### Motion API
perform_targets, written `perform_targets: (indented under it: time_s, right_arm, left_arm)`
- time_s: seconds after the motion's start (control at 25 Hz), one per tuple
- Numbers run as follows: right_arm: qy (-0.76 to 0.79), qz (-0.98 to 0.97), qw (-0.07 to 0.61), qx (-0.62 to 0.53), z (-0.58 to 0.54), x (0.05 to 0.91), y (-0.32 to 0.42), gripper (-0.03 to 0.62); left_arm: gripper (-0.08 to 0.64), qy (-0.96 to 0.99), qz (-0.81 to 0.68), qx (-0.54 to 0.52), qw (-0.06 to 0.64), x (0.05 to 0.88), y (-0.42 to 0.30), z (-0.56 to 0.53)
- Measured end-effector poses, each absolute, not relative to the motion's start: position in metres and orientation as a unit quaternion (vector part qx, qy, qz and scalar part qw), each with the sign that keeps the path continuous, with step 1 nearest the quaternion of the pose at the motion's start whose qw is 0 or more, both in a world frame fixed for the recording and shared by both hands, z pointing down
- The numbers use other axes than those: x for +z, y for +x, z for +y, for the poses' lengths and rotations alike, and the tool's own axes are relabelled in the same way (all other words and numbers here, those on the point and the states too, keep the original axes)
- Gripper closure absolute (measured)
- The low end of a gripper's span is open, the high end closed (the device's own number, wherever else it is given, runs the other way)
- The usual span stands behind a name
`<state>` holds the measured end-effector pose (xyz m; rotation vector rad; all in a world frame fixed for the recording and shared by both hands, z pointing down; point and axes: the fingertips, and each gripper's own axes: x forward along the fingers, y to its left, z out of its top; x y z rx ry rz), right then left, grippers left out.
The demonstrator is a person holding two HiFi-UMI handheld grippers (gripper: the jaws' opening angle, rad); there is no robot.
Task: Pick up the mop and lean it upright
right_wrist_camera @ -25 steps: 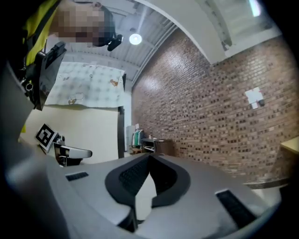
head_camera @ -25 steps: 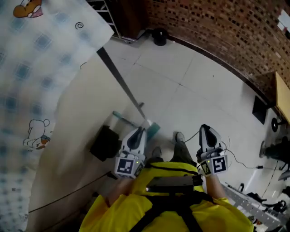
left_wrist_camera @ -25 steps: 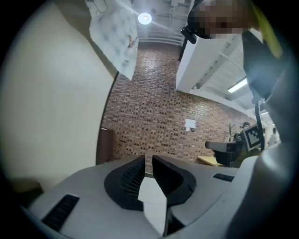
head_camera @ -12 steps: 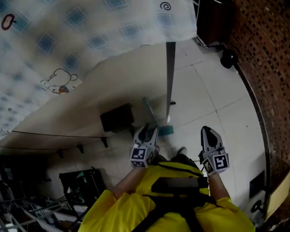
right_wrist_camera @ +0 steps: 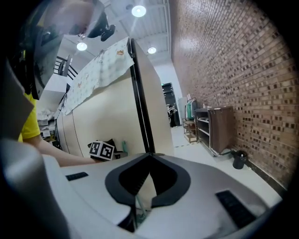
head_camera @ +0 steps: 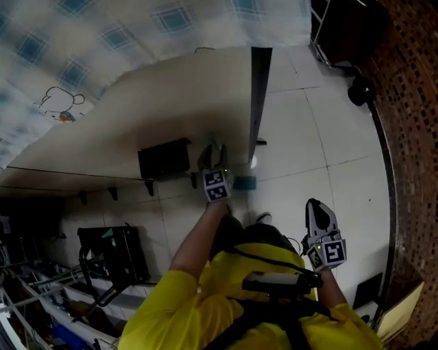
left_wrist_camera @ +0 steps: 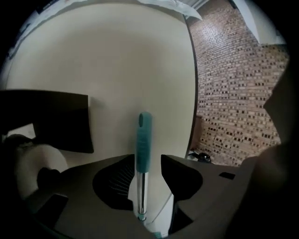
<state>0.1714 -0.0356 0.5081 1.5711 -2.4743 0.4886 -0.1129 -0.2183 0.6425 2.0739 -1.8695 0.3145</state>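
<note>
Large indoor workshop-like hall: brick wall [right_wrist_camera: 224, 70], pale tiled floor [head_camera: 308, 137], round ceiling lights [right_wrist_camera: 138, 10], storage shelves [right_wrist_camera: 205, 125].

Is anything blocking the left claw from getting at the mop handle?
Nothing visible does. The mop handle stands upright right between the jaws of the left gripper, which are opening, with the cream wall behind it.

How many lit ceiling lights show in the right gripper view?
3. One ceiling light is at top centre, a second is to the left, above the patterned cloth, and a third sits lower, nearer the brick wall. More may be hidden behind the cloth.
</note>
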Motion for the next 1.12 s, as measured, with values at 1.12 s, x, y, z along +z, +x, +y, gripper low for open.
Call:
perform_targets:
  time_s: [1.12]
  right_arm:
    - [0.563, -0.812, 0.040, 0.149, -0.030, 0.487, 0.202, 0.584]
  left_arm:
    - [0.442, 0.800, -0.598, -0.013, 0.058, 0.431, -0.083, -0.094]
